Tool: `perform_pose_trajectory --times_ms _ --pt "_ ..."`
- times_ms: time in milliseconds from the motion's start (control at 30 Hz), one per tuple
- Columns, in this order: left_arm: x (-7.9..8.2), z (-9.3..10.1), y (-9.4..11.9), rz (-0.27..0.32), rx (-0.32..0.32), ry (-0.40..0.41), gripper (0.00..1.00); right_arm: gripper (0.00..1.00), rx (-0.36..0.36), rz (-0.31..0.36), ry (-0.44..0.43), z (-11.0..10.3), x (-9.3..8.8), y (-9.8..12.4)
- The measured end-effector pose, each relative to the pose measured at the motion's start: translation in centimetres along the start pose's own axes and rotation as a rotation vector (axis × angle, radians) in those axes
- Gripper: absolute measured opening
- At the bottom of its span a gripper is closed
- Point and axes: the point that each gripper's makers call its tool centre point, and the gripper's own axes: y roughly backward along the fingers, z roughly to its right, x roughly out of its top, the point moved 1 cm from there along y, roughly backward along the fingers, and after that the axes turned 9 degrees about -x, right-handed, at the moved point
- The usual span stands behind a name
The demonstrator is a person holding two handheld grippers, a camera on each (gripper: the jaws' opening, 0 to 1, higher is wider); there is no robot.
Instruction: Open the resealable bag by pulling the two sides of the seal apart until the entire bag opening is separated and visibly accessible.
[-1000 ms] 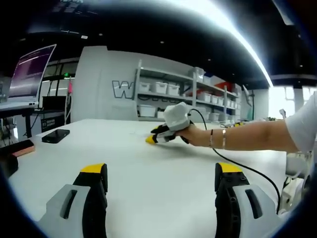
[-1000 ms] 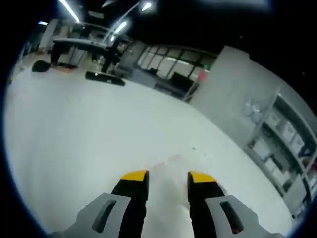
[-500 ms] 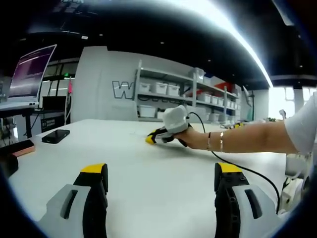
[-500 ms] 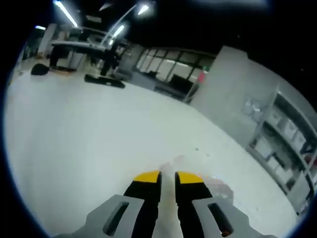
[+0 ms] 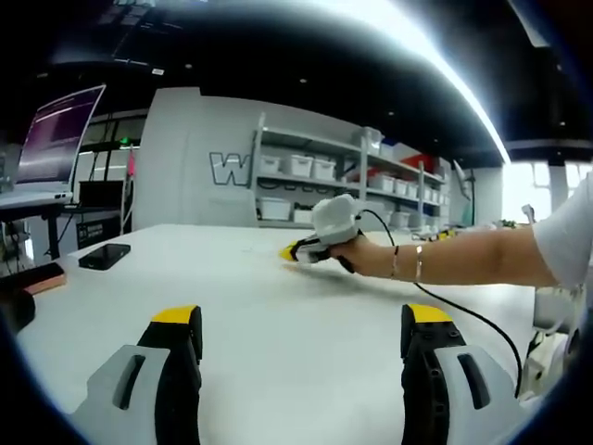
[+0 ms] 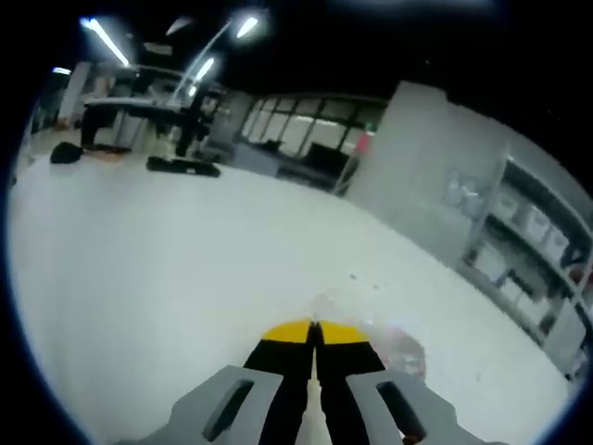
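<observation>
The clear resealable bag (image 6: 400, 349) lies flat on the white table (image 6: 139, 241), faint, with a reddish patch inside. My right gripper (image 6: 314, 328) has its yellow-tipped jaws pressed together at the bag's near edge, and the film seems pinched between them. In the left gripper view the right gripper (image 5: 295, 250) is far across the table, held by a person's hand (image 5: 366, 255), its tip a little above the surface. My left gripper (image 5: 301, 320) hovers low over the table with its jaws wide open and nothing between them.
A black phone (image 5: 104, 254) lies at the left of the table, beyond it a lit screen (image 5: 57, 134). A black cable (image 5: 463, 317) trails from the right gripper toward the right edge. Shelves with white bins (image 5: 343, 176) line the back wall.
The right gripper's jaws have closed from a clear gap to fully together at the bag's edge. In the left gripper view its tip has risen slightly. The left gripper has stayed put.
</observation>
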Motion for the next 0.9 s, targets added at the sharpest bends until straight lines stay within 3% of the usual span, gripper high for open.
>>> perform_pose_trajectory --times_ms 233,633,900 --pt "0.1 0.5 0.0 0.003 -0.008 -0.005 0.88 0.0 -0.049 0.053 -0.041 2.5 1.9 1.5" --pt "0.7 1.3 0.5 0.009 -0.013 -0.028 0.88 0.0 -0.122 0.09 -0.082 5.8 3.5 3.6" --pt "0.7 1.9 0.8 0.013 -0.015 -0.033 0.88 0.0 -0.135 0.102 -0.097 6.4 4.0 4.3"
